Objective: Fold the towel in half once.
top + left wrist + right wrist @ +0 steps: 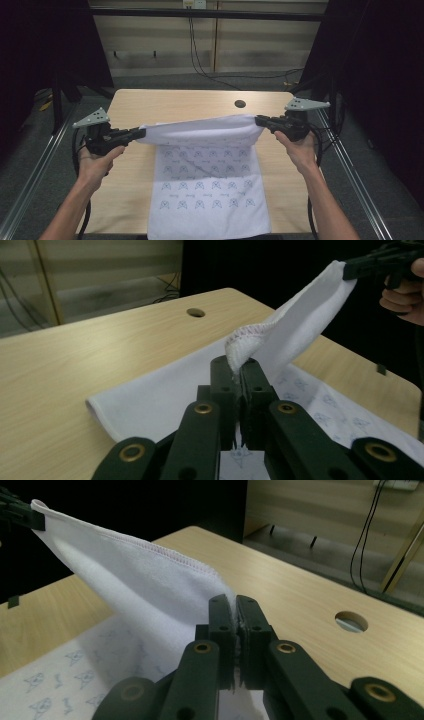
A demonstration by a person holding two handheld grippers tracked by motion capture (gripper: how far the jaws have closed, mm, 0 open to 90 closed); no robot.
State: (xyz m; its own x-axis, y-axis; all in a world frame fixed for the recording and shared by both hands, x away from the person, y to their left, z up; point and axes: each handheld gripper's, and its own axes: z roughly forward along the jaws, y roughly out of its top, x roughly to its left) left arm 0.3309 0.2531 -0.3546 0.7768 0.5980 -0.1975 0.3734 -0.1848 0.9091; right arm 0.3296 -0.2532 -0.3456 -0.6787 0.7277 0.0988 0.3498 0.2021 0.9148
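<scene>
A white towel printed with small blue figures lies on the wooden table, its near end hanging over the front edge. Its far edge is lifted off the table and stretched between both grippers. My left gripper is shut on the towel's far left corner. My right gripper is shut on the far right corner. In the left gripper view the towel runs up to the right gripper. The right gripper view has the towel stretching away to the left gripper.
A round cable hole sits in the table near the back right. Metal rails run along both sides of the table. Black curtains stand left and right, and cables hang down the back wall.
</scene>
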